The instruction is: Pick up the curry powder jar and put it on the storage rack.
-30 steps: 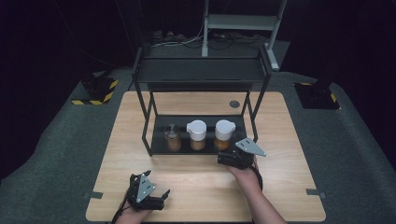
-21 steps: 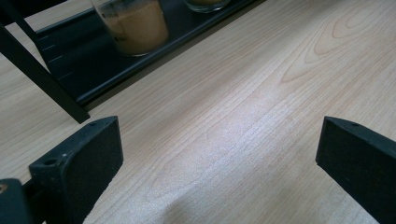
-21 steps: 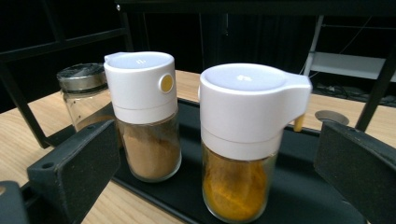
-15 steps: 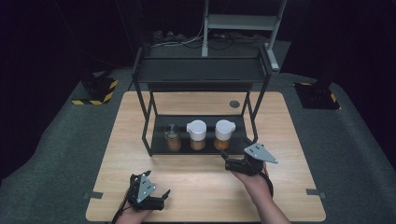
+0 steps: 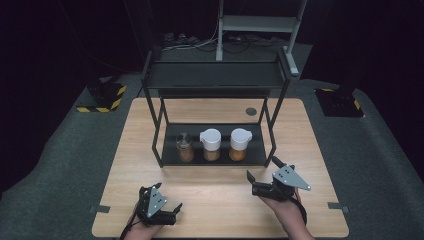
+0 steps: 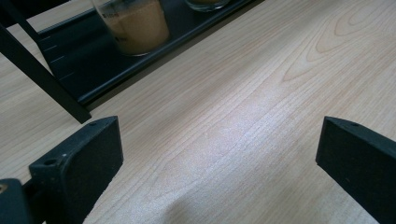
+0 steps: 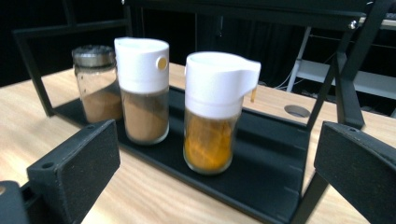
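On the pale wooden surface (image 5: 215, 195), the left tongs (image 5: 161, 210) and right tongs (image 5: 270, 175) rest in front of a black metal two-tier rack (image 5: 215, 80), both with jaws wide apart and empty. On the rack's bottom tray stand a metal-lidded glass spice jar (image 7: 97, 84), a white-capped jar of brown powder (image 7: 142, 88) and a white-capped jar of orange powder (image 7: 212, 109).

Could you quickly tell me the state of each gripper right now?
Left hand-held gripper: open, holding nothing.
Right hand-held gripper: open, holding nothing.
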Demonstrator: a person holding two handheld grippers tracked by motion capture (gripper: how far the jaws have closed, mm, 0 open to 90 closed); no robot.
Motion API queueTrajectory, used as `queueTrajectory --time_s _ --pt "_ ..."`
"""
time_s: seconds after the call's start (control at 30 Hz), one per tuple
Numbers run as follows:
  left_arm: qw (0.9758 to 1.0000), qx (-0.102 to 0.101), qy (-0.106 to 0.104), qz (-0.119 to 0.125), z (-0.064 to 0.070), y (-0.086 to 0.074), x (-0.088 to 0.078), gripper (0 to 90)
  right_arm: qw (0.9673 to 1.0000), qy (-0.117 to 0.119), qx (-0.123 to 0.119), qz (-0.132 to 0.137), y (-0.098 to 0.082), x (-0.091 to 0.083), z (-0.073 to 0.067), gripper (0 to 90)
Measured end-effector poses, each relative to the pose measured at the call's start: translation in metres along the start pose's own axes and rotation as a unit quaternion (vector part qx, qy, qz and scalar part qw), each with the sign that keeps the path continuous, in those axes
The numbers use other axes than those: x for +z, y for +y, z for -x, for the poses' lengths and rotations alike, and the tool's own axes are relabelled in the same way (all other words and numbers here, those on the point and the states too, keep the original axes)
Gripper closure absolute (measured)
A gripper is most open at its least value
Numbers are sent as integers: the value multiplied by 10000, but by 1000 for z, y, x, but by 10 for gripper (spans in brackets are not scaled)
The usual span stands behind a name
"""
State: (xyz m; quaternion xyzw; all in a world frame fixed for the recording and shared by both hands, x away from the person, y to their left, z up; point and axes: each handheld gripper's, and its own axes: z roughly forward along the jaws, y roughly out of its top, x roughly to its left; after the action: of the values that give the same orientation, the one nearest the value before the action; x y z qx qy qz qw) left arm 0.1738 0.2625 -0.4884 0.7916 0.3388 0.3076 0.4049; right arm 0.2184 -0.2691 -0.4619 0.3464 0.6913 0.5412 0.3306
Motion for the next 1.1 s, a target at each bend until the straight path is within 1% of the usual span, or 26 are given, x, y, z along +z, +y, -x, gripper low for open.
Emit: queueTrajectory --time_s 0.07,0.1,0.27,0.37,0.4,0.43,0.47,0.53,0.67,0.73,0.77,0.83,0.87,0.93,1.1 --pt "10000 8 3 -6 0 0 0 9 10000 -12 -33 -31 -1 -2 -1 0" --pt "10000 7 14 -7 1 0 0 9 9999 -35 -80 -82 -5 -7 -2 0" --pt "10000 21 20 -20 1 1 0 9 9992 -112 -295 -248 -14 -17 -7 0" --pt "10000 12 30 -18 2 1 0 9 9982 -144 -433 -390 -19 -22 -10 0" --pt "10000 12 30 -18 2 1 0 9 9982 -144 -433 -390 -19 -22 -10 0" --pt "10000 19 39 -22 2 1 0 9 9975 -171 -491 -481 -24 -24 -12 0" --pt "10000 19 39 -22 2 1 0 9 9975 -171 -491 -481 -24 -24 -12 0" --pt "10000 48 60 -30 3 1 1 9 9965 -219 -526 -619 -30 -28 -14 0" --pt "9999 113 91 -68 6 3 1 9 9945 -276 -571 -829 -36 -30 -15 0" --pt "9998 143 102 -81 6 3 1 9 9941 -285 -585 -867 -37 -29 -15 0" --pt "9998 158 113 -91 7 3 2 9 9924 -310 -640 -1006 -38 -28 -16 0" --pt "9997 174 117 -95 8 3 2 9 9913 -320 -638 -1104 -39 -27 -15 0" --pt "9997 174 117 -95 8 3 2 9 9907 -342 -679 -1131 -39 -27 -16 0" --pt "9997 177 125 -101 8 4 2 9 9904 -351 -717 -1131 -40 -27 -17 0" --pt "9996 196 137 -128 9 5 2 9 9892 -369 -771 -1192 -38 -26 -19 0"
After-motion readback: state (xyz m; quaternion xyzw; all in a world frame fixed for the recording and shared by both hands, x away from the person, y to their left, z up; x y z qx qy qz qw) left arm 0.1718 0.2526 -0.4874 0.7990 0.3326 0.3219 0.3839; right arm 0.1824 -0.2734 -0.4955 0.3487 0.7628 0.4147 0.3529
